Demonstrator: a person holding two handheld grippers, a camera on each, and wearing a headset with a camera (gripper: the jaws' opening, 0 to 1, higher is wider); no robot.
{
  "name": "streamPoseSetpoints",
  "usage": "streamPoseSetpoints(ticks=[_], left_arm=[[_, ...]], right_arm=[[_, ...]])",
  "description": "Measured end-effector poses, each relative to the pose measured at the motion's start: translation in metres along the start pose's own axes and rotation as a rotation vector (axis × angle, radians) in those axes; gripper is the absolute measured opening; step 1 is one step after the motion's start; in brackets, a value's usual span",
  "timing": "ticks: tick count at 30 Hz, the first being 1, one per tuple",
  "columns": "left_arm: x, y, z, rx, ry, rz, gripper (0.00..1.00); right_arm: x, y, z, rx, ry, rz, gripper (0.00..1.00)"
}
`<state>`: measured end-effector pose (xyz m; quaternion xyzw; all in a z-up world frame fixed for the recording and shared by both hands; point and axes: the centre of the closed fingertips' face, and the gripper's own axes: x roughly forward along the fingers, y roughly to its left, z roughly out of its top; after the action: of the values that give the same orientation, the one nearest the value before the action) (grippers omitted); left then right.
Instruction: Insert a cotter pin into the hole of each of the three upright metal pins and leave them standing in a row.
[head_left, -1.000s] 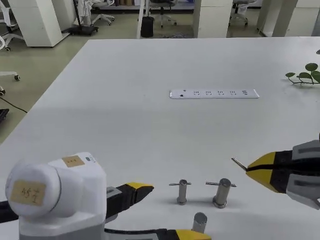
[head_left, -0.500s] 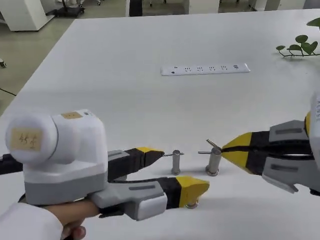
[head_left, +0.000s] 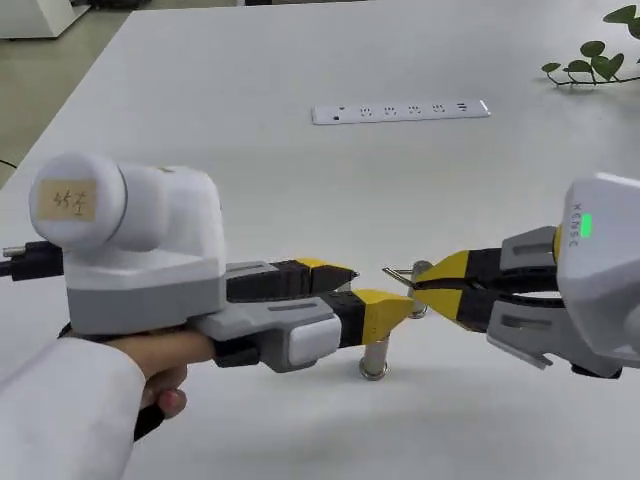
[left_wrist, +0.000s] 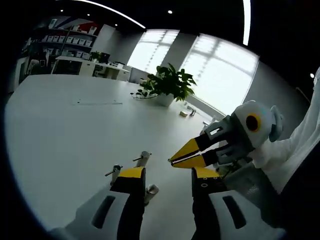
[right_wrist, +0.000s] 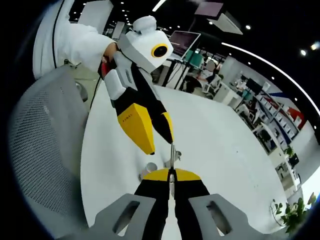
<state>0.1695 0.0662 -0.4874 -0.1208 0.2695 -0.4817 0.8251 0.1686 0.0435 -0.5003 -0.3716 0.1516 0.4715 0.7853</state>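
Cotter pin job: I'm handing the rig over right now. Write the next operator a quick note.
Left gripper: open, bare front metal pin standing between its jaws.
Right gripper: shut on a cotter pin, tip close to the left gripper's jaws.
Done: first rear pin and second rear pin each stand upright with a pin through the hole.
Left: fit the held cotter pin into the front metal pin, then check the row.
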Motion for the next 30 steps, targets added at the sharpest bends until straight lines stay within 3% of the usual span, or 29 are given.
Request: streamPoseSetpoints(ticks=[6,16,23,30], left_arm=[[0.003,-0.002,0.002,-0.029,-0.013,-0.023,0.28],[0.01,-0.001,0.0,-0.044,0.025,-0.038,0.16],[0.012,-0.002,-0.001,-0.058,0.032,-0.044,0.04],[0.012,-0.003,0.002,-0.079,0.024,-0.062,0.0]], right_arm=[[0.0,0.006,0.002,-0.012,0.002,0.003,0.0],[0.001,0.007,0.005,-0.087,0.019,-0.012,0.0],[0.0,0.006,0.006,-0.112,0.021,-0.012,0.0],[0.001,0.003,0.011,-0.149,0.012,-0.007,0.0]])
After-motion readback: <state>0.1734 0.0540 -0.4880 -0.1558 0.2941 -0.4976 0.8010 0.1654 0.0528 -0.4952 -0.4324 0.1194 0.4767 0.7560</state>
